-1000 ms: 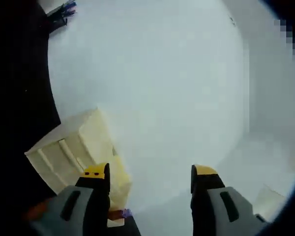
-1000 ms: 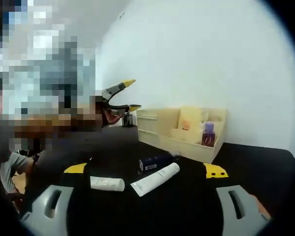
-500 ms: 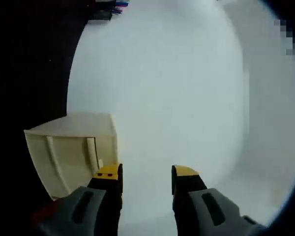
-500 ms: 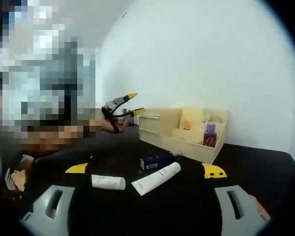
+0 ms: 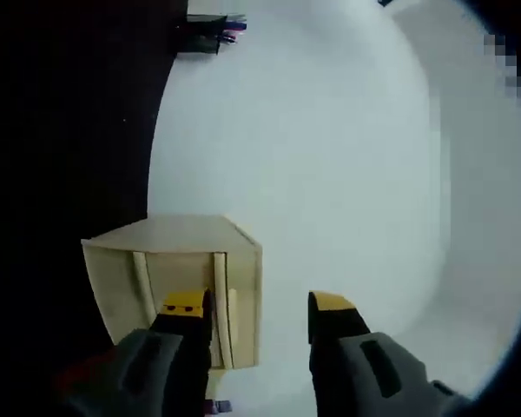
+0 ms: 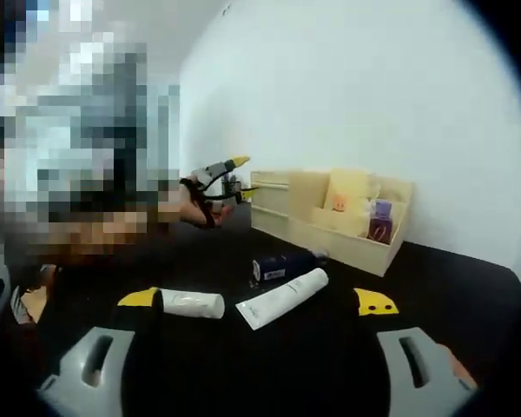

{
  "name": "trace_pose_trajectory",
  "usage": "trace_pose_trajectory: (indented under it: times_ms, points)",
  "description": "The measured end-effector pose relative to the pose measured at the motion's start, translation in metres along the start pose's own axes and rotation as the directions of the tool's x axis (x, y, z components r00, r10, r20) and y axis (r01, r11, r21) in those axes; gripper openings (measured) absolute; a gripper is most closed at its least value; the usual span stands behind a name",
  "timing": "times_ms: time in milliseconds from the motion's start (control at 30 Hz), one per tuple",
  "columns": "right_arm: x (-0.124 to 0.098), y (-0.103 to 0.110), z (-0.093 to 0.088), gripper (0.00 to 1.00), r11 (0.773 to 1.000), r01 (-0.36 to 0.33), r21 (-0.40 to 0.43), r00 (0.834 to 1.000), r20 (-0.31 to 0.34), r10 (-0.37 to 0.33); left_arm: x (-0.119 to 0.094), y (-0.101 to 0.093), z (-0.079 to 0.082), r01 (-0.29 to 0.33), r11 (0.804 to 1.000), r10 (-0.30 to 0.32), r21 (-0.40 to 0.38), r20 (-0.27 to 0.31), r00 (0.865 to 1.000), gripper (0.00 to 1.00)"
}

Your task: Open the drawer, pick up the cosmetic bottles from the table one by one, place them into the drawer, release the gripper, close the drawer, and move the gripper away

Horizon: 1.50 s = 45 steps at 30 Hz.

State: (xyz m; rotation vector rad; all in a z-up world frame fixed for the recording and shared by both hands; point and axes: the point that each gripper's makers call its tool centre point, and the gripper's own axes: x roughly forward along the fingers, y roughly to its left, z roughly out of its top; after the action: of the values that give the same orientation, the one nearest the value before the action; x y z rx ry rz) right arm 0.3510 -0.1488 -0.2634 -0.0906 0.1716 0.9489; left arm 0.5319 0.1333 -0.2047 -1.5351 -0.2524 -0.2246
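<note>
The left tongs (image 5: pixel 253 308), part open and empty, sit at the wooden organizer (image 5: pixel 178 278), whose drawer front lies at 11 o'clock; the right tongs (image 6: pixel 256 302) hang wide, empty.

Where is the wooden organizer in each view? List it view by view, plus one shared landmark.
Left gripper view: organizer lower left, just beyond the left gripper.
Right gripper view: organizer right of centre, at the table's far edge.
Shared landmark: the white wall behind it.
</note>
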Motion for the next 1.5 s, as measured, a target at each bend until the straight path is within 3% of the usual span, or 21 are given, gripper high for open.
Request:
trace_pose_trajectory:
  times_ms: [333,467,567,867,1200,1500]
  points:
    - [0.0,0.0,0.001,0.78,1.0,0.0,-0.005,1.0,0.0,0.0,0.01,0.009,0.006,0.029,0.999,-0.029,-0.018,0.014,0.999,0.25]
    - [0.002,0.0,-0.003,0.77,1.0,0.002,-0.007,1.0,-0.011,-0.002,0.005,0.025,0.004,-0.032,0.989,0.033,-0.146,0.006,0.999,0.08]
    - [0.002,-0.002,-0.004,0.76,1.0,0.004,-0.011,1.0,-0.018,-0.004,0.01,0.021,0.005,-0.015,0.996,0.015,-0.087,-0.003,1.0,0.08]
    - [-0.001,-0.007,-0.002,0.75,1.0,0.022,-0.019,1.0,-0.01,-0.023,-0.002,0.018,0.003,-0.033,0.992,0.032,-0.124,-0.011,0.999,0.08]
    - [-0.005,-0.011,0.006,0.73,0.999,0.034,-0.019,0.999,0.022,-0.033,-0.03,0.012,0.001,-0.048,0.987,0.048,-0.154,-0.001,0.999,0.06]
    - [-0.007,-0.011,0.005,0.72,0.999,0.042,-0.024,0.999,0.02,-0.042,-0.056,0.005,0.005,-0.096,0.99,0.095,-0.101,-0.021,0.995,0.06]
